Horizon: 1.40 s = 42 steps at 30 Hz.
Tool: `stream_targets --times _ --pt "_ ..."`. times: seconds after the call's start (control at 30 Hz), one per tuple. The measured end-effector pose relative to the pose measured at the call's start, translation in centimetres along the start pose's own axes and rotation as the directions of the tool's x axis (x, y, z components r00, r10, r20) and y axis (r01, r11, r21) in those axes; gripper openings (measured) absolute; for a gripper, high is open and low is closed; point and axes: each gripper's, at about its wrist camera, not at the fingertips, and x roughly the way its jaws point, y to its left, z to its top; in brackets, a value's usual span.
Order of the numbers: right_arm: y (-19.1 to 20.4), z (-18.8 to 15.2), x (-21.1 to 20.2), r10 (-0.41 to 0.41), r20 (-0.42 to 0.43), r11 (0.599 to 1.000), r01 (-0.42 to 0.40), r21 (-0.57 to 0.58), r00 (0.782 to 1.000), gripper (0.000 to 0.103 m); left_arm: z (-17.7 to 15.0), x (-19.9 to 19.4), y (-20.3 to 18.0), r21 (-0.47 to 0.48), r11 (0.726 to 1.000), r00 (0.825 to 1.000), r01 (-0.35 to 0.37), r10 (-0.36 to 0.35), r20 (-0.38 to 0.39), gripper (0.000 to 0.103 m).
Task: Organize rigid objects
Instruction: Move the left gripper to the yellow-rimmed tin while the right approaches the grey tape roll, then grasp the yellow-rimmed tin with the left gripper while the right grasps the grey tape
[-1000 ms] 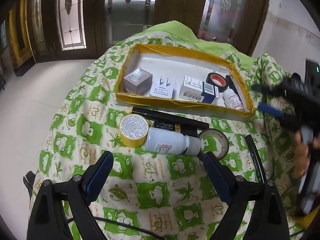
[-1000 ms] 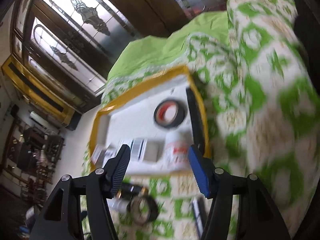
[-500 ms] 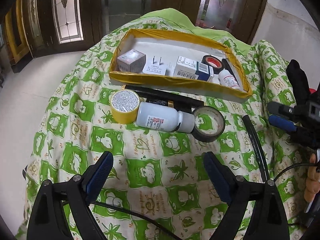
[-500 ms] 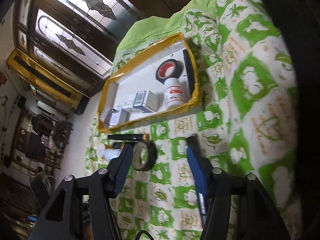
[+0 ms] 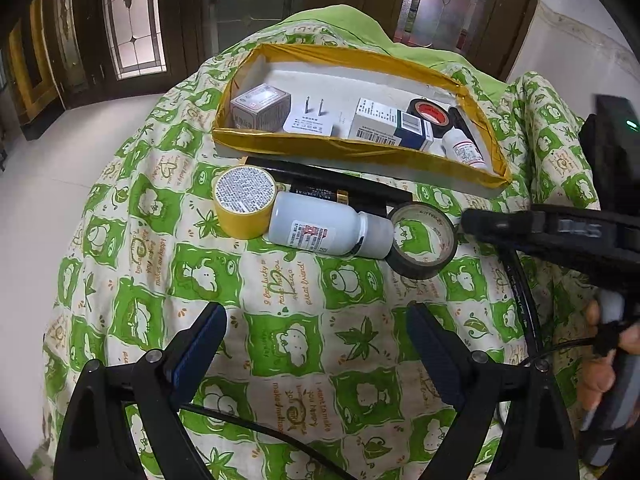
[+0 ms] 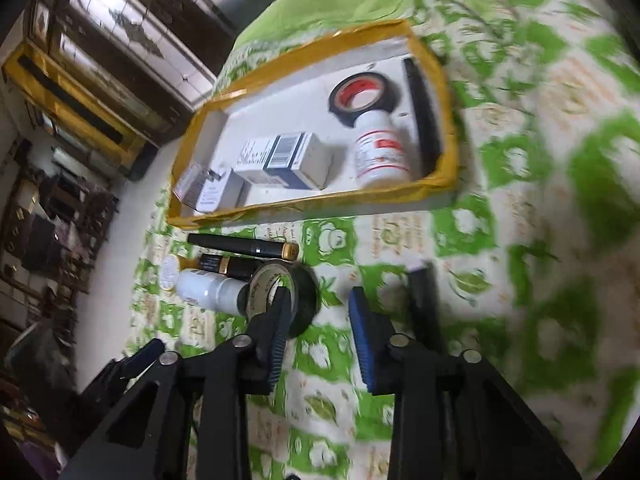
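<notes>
Looking down the left gripper (image 5: 316, 330), I see its jaws spread wide over bare green-and-white cloth (image 5: 280, 300), holding nothing. At twelve o'clock from it lies the white bottle (image 5: 324, 230) on its side, its base against the yellow tape roll (image 5: 244, 202) at eleven o'clock and its cap touching the black tape roll (image 5: 424, 240) at one o'clock. Behind them lie dark pens (image 5: 344, 186), then the yellow-edged tray (image 5: 360, 152) holding two boxes, a charger, a red-cored tape roll and a small bottle.

My right gripper (image 6: 318, 308) is also parted and empty; its left finger (image 6: 276, 328) overlaps the black tape roll (image 6: 288, 292) in the picture, though with the blur I cannot tell whether it touches. A black strip (image 6: 424, 304) lies at two o'clock of that gripper.
</notes>
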Motion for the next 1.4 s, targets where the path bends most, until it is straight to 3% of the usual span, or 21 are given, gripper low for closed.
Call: stream_targets --times 0.13,0.27,0.4,0.53,0.63,0.83,0.9,1.03,1.07,1.27,1.4 --pt "1.3 0.1 2.8 -0.042 -0.051 0.998 0.04 -0.052 0.998 0.017 0.0 0.0 0.2 -0.01 1.0 1.0 -0.002 0.002 -0.002 0.093" --pt "2.0 -0.2 3.3 -0.105 -0.022 0.988 0.102 -0.114 0.994 0.01 0.1 0.0 0.6 -0.029 0.999 1.0 -0.014 0.014 0.001 0.093" --pt "2.1 -0.3 1.8 -0.116 0.017 0.985 0.117 -0.126 0.993 0.009 0.6 -1.1 2.5 -0.1 0.993 0.997 -0.058 0.064 0.053 0.093" --pt "1.7 -0.6 0.1 -0.098 0.023 0.989 0.1 -0.105 0.995 0.009 2.1 -0.9 5.3 -0.169 0.978 0.99 -0.123 0.133 0.052 0.093" --pt "1.6 -0.9 -0.3 -0.094 0.014 0.99 0.095 -0.102 0.995 0.009 3.1 -0.4 6.4 -0.198 0.971 0.988 -0.135 0.147 0.051 0.093" --pt "2.3 -1.5 0.7 -0.1 -0.021 0.989 0.097 -0.11 0.995 0.009 5.5 1.2 5.3 -0.136 0.978 0.985 -0.156 0.164 0.056 0.092" --pt "2.2 -1.6 1.1 -0.1 -0.035 0.99 0.096 -0.108 0.994 0.009 6.3 2.0 4.8 -0.127 0.98 0.986 -0.15 0.158 0.049 0.085" --pt "2.1 -1.6 2.0 -0.092 -0.061 0.991 0.086 -0.1 0.994 0.01 7.2 4.2 4.8 -0.137 0.981 0.991 -0.136 0.135 -0.019 0.048" --pt "2.2 -1.6 2.1 -0.094 -0.061 0.991 0.088 -0.102 0.994 0.01 7.1 4.7 4.9 -0.145 0.981 0.991 -0.131 0.127 -0.036 0.043" --pt "2.4 -1.7 2.2 -0.096 -0.06 0.99 0.089 -0.107 0.994 0.01 5.9 4.0 5.1 -0.122 0.983 0.991 -0.136 0.133 -0.035 0.042" --pt "2.6 -1.7 1.9 -0.09 -0.057 0.991 0.083 -0.109 0.994 0.01 4.7 2.2 5.6 -0.138 0.988 0.997 -0.073 0.067 -0.047 0.042"
